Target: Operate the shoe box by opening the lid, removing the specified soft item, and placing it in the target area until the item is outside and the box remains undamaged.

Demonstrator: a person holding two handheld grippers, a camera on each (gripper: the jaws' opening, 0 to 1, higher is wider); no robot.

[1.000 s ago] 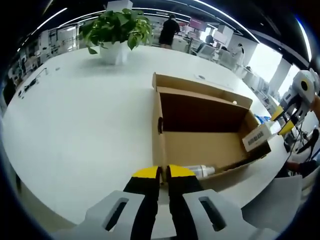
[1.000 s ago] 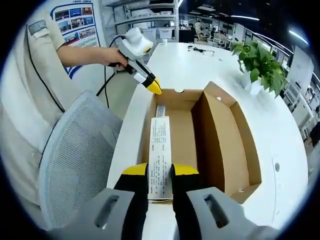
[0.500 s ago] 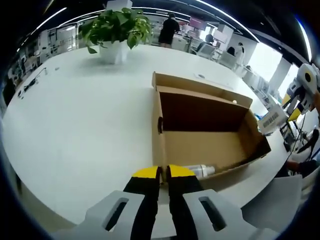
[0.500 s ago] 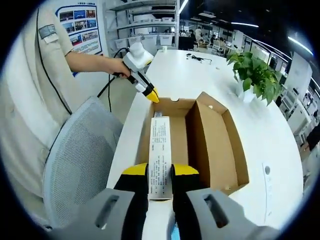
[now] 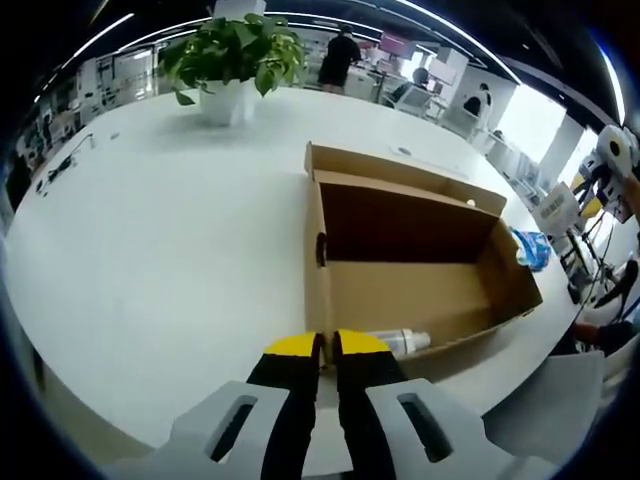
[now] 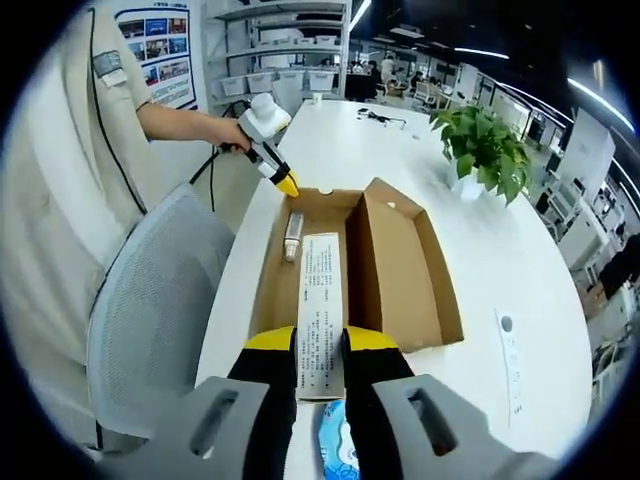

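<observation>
Shoe box (image 6: 355, 265) seen open on white table (image 5: 160, 230), lid flap upright. Left gripper (image 5: 327, 345) pressed closed against box's near wall; bottle (image 5: 398, 342) lying inside. Printed white carton (image 6: 320, 315) clamped by right gripper (image 6: 320, 342), held above box. Blue packet (image 5: 530, 248) lying beside box. Potted plant (image 5: 232, 62) well apart.

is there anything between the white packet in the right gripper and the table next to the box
Nothing visible blocks it. The right gripper holds the white packet above the open shoe box. Only a blue-and-white pack lies on the table under the jaws.
</observation>
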